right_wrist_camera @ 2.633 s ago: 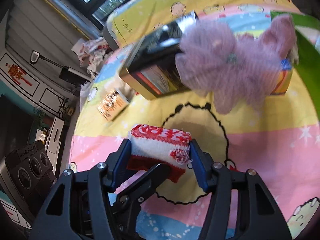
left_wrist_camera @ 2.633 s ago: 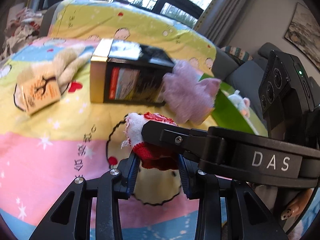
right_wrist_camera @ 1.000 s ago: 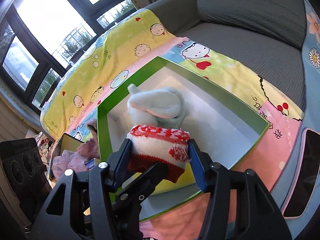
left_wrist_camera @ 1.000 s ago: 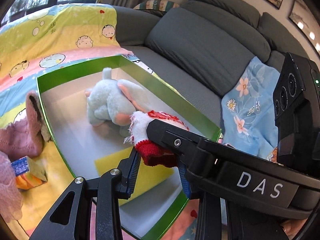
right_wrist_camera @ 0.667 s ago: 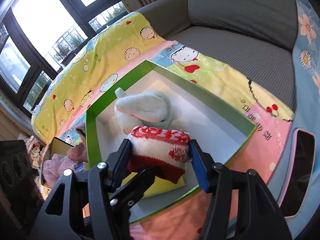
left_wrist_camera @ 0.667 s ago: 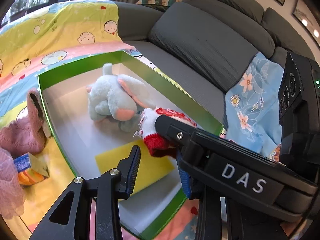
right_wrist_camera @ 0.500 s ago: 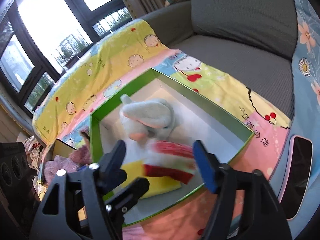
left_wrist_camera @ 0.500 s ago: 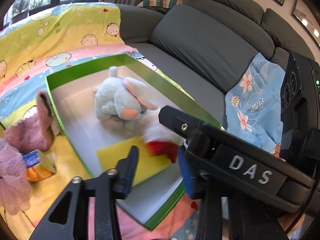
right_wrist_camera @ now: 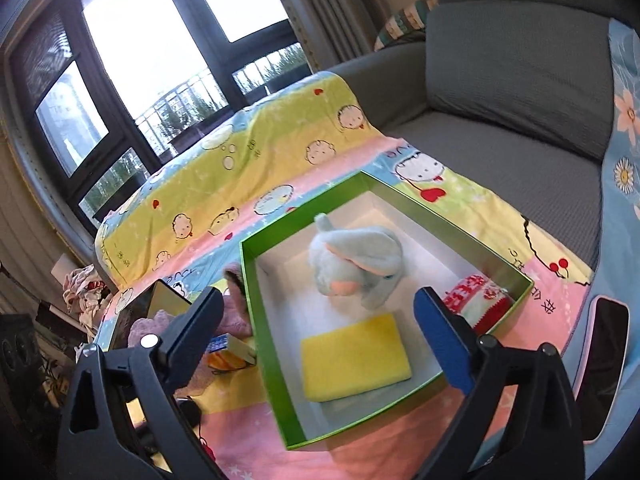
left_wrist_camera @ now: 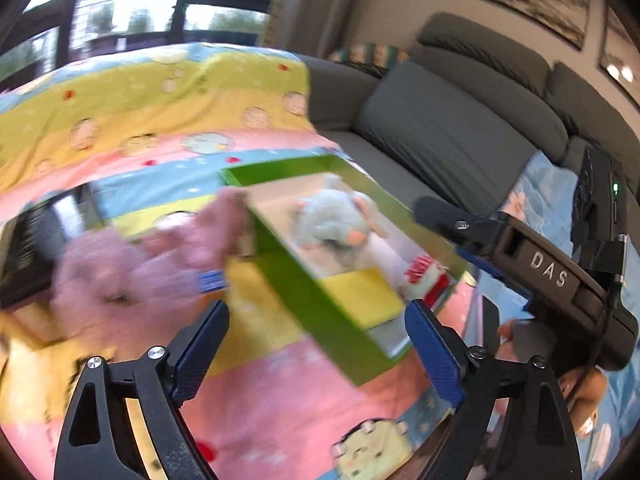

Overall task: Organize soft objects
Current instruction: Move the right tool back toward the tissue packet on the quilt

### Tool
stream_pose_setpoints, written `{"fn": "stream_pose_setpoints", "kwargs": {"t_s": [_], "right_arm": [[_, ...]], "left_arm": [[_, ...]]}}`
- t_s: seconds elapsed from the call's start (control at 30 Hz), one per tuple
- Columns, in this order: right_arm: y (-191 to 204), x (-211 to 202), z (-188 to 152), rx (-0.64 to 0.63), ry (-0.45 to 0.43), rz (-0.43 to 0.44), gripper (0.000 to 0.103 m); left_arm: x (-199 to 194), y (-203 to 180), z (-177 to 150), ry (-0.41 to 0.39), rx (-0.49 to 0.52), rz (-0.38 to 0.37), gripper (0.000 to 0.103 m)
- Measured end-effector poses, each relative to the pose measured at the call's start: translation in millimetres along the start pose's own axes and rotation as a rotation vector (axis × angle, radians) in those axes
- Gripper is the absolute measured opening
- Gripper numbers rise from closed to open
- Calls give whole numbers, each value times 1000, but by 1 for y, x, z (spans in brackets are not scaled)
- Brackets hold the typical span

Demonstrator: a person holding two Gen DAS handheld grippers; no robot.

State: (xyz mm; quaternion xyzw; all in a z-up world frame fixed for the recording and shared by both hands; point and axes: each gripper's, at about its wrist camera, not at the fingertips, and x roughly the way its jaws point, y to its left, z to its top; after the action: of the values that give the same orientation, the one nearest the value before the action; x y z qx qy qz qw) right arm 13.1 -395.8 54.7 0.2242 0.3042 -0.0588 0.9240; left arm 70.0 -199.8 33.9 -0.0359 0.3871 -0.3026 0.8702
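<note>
Black "DAS"-lettered right claw (left_wrist_camera: 436, 240) and left claw (left_wrist_camera: 316, 348), both opening, empty.

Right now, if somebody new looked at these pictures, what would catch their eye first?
Probably the green box on the cartoon blanket, with a pale blue plush in its middle. A yellow sponge lies on the box floor nearer the camera, and a red and white knit sits in its right corner. Outside the box's left wall there is a heap of pink fluffy cloth.
</note>
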Motion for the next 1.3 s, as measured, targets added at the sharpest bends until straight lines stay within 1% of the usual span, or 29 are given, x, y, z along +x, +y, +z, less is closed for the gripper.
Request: {"fn": "stream_pose_setpoints", "kwargs": {"t_s": [0.07, 0.13, 0.23, 0.4, 0.53, 0.57, 0.67, 0.73, 0.87, 0.93, 0.97, 1.0, 1.1, 1.2, 1.3], "right_arm": [[7, -2, -2, -9, -12, 7, 102], [16, -3, -4, -23, -19, 26, 102], [31, -1, -9, -55, -11, 46, 102], [61, 3, -19, -121, 4, 52, 102], [84, 8, -27, -177, 29, 77, 102], [90, 8, -29, -193, 33, 81, 102], [108, 9, -36, -233, 51, 102, 102], [124, 11, -42, -261, 81, 138, 102], [162, 17, -58, -318, 175, 253, 102], [188, 23, -66, -326, 249, 332, 102], [204, 26, -70, -331, 280, 371, 101], [218, 29, -75, -340, 300, 391, 101], [273, 39, -96, -425, 361, 442, 100], [323, 60, -120, -510, 424, 456, 98], [359, 91, -143, -543, 523, 483, 97]], "left_arm": [[-13, 21, -5, -12, -54, 10, 90], [-28, 44, -12, -33, -115, 40, 90], [-51, 77, -27, -66, -178, 128, 90], [-85, 129, -55, -117, -275, 278, 90], [-107, 168, -75, -170, -361, 348, 90], [-112, 181, -81, -172, -398, 369, 90], [-124, 208, -98, -169, -464, 428, 90], [-133, 226, -110, -165, -519, 475, 90], [-149, 252, -123, -166, -602, 527, 90], [-158, 263, -128, -171, -636, 564, 90], [-162, 268, -131, -178, -651, 572, 90], [-165, 274, -133, -182, -672, 573, 90], [-169, 287, -139, -170, -713, 576, 90], [-172, 296, -146, -142, -746, 607, 90], [-174, 304, -150, -131, -766, 582, 90]]}}
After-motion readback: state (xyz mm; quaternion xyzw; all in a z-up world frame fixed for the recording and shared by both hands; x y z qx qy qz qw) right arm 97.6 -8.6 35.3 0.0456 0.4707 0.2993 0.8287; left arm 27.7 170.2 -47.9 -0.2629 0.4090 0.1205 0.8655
